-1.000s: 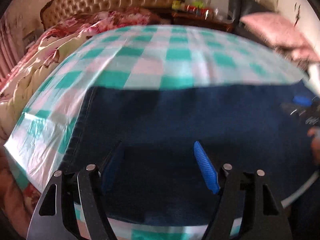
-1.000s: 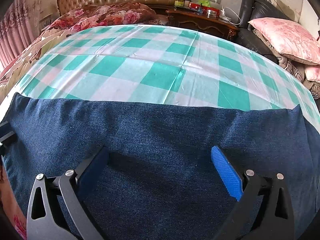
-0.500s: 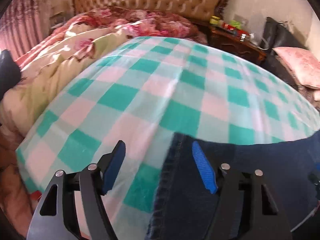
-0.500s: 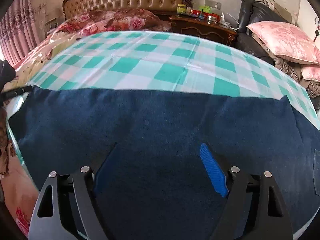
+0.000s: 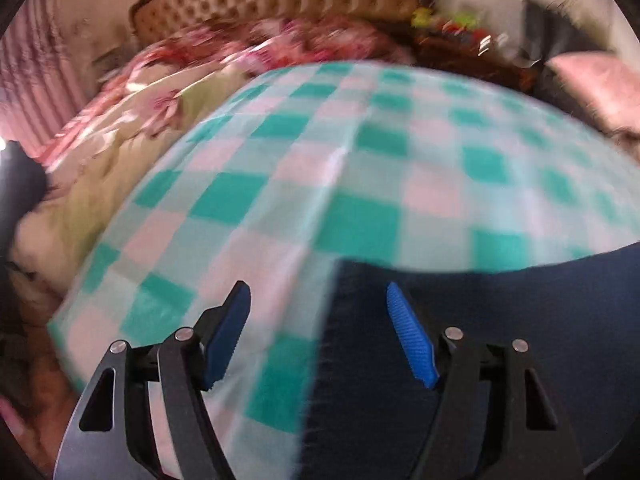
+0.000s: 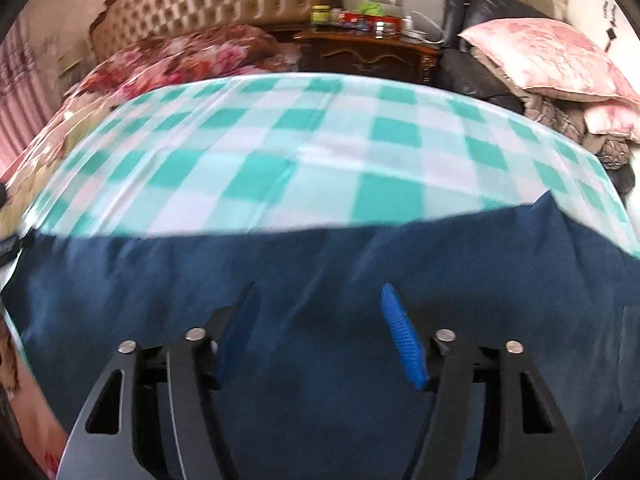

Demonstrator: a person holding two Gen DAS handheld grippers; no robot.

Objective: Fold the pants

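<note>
While your left gripper (image 5: 318, 300) hangs with jaws apart and opening, the dark blue denim pants (image 5: 500, 340) end under it, at the near edge of the green-and-white checked cloth (image 5: 360, 184). From your right gripper (image 6: 318, 300), closing over the pants (image 6: 320, 360), nothing is pinched.

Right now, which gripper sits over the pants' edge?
The left gripper: it straddles the pants edge. The right gripper is over denim only.
</note>
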